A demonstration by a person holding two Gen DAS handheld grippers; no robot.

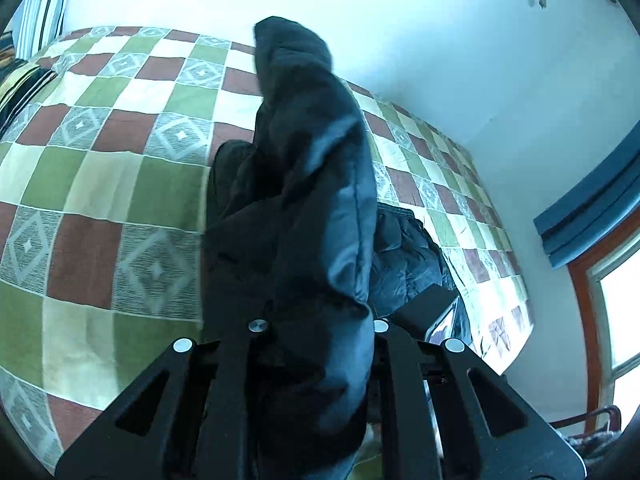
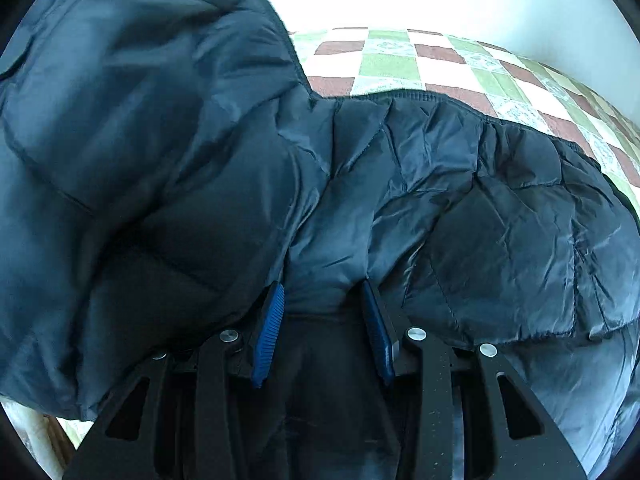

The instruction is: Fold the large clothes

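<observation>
- Left tongs (image 1: 316,320): a thick roll of the dark puffer jacket (image 1: 304,184) sits between them and hides the tips; whether they grip it cannot be told.
- Right tongs (image 2: 322,300): blue pads (image 2: 269,336) pinch a fold of the jacket.
- Jacket: part lifted, the rest lying on the bed.
- Checked bedspread (image 1: 100,184): beneath and beyond.
- White wall (image 1: 440,40): behind the bed.

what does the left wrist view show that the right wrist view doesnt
Only the left wrist view shows the window, the blue blind above it and the striped fabric at top left. Only the right wrist view shows blue pads on the right gripper, pinching a fold of jacket. Both show the dark puffy jacket and the checked bedspread.
</observation>
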